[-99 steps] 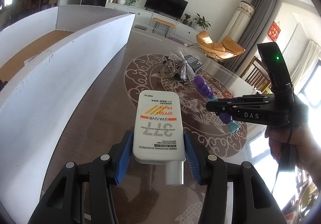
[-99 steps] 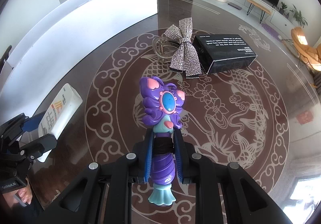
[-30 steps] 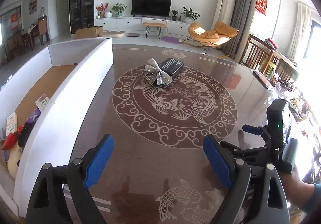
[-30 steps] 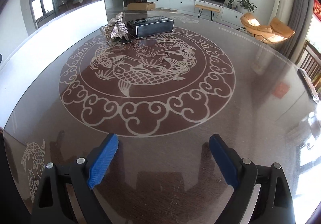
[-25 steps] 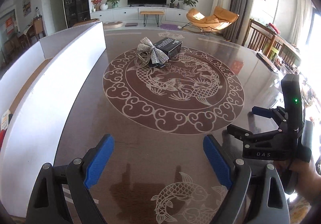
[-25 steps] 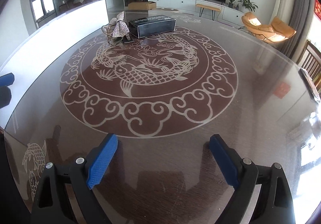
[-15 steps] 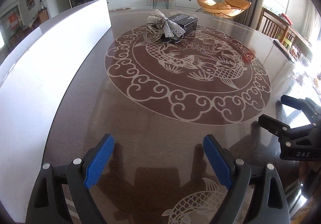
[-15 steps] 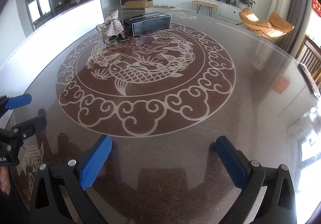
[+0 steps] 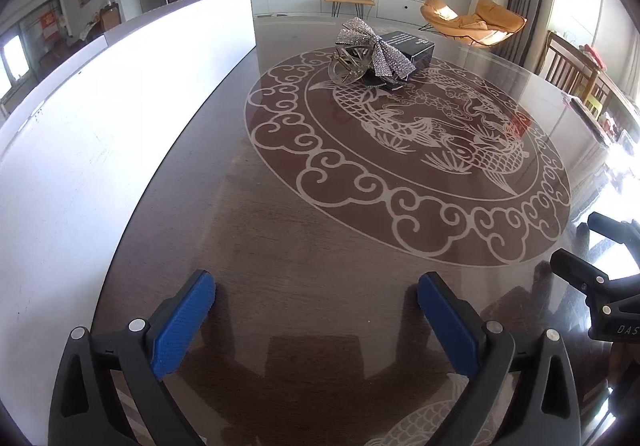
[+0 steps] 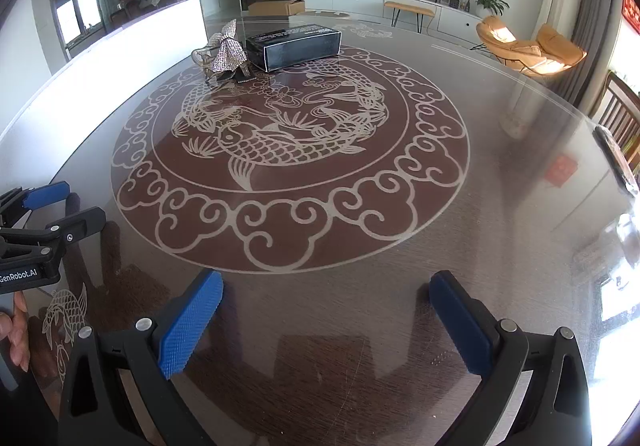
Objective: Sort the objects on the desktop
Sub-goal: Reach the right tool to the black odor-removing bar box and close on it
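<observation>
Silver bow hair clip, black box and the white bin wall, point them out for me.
Silver bow hair clip point(image 9: 374, 48), left wrist view, bow's middle.
Black box point(image 10: 298, 45), right wrist view, long side.
White bin wall point(image 9: 132, 86), left wrist view, outer face.

Glossy table point(image 10: 500, 186); sequinned bow point(image 10: 229, 48)

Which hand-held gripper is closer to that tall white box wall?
Left. The left hand-held gripper, jaws opening on nothing, sits just beside the white wall; the right hand-held gripper is farther out, beyond the left one.
</observation>
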The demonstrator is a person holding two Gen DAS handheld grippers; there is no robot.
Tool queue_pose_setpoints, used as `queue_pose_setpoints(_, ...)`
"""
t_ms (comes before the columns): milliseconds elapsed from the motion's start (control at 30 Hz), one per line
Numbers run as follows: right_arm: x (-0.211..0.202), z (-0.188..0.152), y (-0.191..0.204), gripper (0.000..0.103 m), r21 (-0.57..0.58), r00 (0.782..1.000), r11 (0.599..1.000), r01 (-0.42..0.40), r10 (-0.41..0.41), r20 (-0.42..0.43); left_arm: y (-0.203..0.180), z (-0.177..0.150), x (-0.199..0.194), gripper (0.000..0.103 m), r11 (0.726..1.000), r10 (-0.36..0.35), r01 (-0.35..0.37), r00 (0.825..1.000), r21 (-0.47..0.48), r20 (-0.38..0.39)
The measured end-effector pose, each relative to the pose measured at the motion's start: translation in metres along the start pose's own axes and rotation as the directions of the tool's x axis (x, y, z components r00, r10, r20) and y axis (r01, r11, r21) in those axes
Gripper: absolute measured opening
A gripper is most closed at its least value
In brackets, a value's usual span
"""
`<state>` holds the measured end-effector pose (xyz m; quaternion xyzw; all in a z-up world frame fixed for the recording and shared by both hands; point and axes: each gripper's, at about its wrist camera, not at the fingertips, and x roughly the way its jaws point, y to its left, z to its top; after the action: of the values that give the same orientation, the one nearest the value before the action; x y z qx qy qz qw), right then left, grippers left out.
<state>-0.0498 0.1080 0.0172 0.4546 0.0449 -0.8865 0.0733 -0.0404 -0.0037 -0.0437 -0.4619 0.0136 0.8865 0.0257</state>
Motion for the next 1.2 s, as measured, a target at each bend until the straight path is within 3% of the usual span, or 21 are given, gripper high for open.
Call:
queue_pose_setpoints(233, 0.000, 0.000, 0.000, 0.103, 0.000, 1.000, 1.000, 0.000, 0.000, 0.000, 0.010, -0.001, 0.000, 0.103, 0.998, 0.027, -0.027, 1.000, -0.050, 0.000)
queue_pose_setpoints(733, 0.005, 0.007, 0.000, 0.103, -0.011, 1.000, 1.000, -0.010, 0.010, -0.013, 0.009, -0.002, -0.002, 0.103, 0.998, 0.037, -0.037, 0.999, -0.050, -0.001)
queue_pose_setpoints(867, 0.023, 0.051, 0.002, 0.103, -0.024, 0.999, 0.999, -0.047, 0.046, -0.003, 0.010, -0.002, -0.002, 0.103, 0.998, 0.037, -0.037, 0.999, -0.050, -0.001)
queue_pose_setpoints(967, 0.036, 0.114, -0.003, 0.103, 0.017, 0.998, 0.999, -0.032, 0.031, 0.051, 0.010, -0.002, -0.002, 0.103, 0.998, 0.037, -0.037, 0.999, -0.050, -0.001)
queue_pose_setpoints(1067, 0.067, 0.179, -0.014, 0.103, 0.135, 0.998, 0.988, -0.068, 0.065, 0.024, 0.010, -0.002, -0.002, 0.103, 0.998, 0.037, -0.037, 0.999, -0.050, -0.001)
queue_pose_setpoints(1200, 0.114, 0.238, -0.021, 0.103, 0.339, 0.994, 0.936, -0.094, 0.107, -0.019, 0.010, -0.002, -0.002, 0.103, 0.998, 0.034, -0.034, 0.999, -0.050, -0.001)
